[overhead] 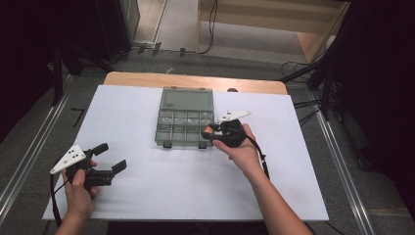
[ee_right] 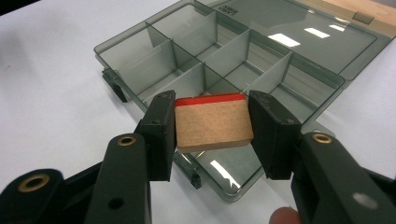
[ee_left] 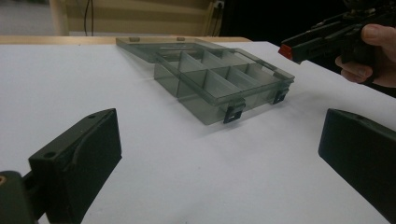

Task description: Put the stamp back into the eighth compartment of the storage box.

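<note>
A smoky clear compartment box [overhead: 185,126] lies open on the white table [overhead: 147,186], its lid [overhead: 189,100] folded flat behind it. My right gripper [overhead: 209,131] hovers at the box's right front corner, shut on a small brown block with a red face [ee_right: 212,122]. In the right gripper view the block hangs above the near compartments [ee_right: 219,79]. The left gripper view shows the box [ee_left: 219,81] ahead and the right gripper [ee_left: 292,49] with the block's red face at upper right. My left gripper [overhead: 110,157] rests at the table's left front, open, with nothing between its fingers [ee_left: 79,158].
The table's wooden far edge [overhead: 195,81] shows behind the box. Cables and a metal rail [overhead: 337,147] run along the floor at the right. White surface stretches between the left gripper and the box.
</note>
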`<state>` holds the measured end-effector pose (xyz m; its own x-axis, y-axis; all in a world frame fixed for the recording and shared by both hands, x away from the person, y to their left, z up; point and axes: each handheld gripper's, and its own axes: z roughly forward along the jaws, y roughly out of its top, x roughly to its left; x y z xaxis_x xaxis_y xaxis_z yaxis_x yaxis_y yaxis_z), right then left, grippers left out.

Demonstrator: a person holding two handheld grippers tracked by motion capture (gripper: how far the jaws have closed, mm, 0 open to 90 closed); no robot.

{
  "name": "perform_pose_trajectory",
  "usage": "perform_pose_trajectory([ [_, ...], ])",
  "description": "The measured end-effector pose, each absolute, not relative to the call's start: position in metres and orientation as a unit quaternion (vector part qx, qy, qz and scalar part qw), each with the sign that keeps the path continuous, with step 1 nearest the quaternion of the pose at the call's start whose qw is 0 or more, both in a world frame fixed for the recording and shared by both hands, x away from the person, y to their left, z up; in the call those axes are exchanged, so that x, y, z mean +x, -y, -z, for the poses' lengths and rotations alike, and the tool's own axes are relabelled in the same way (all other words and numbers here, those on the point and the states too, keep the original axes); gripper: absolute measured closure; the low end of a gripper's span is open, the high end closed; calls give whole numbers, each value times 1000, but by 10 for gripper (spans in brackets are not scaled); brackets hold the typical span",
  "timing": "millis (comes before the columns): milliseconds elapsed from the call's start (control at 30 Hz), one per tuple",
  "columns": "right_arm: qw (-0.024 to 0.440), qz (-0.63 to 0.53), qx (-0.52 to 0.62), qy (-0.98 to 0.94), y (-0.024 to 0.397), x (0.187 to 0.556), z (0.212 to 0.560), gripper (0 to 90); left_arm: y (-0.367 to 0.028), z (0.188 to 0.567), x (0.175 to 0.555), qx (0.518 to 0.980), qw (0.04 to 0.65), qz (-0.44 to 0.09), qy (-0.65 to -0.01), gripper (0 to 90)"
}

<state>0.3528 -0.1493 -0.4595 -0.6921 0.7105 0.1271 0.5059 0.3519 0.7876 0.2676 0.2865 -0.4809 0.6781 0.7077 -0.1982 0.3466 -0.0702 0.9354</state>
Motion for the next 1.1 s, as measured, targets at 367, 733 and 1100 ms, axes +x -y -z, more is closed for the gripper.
perform_pose_trajectory([
  [367,116,-419,388,-813,149,364,470,519,-286,482,268,714,574,-156,-369,0],
  [733,105,-429,401,-803,153,371,475,471,-284,482,269,714,575,-153,-368,0],
  [1100,82,-445,419,-787,163,371,471,185,-274,480,270,714,576,-152,-367,31],
])
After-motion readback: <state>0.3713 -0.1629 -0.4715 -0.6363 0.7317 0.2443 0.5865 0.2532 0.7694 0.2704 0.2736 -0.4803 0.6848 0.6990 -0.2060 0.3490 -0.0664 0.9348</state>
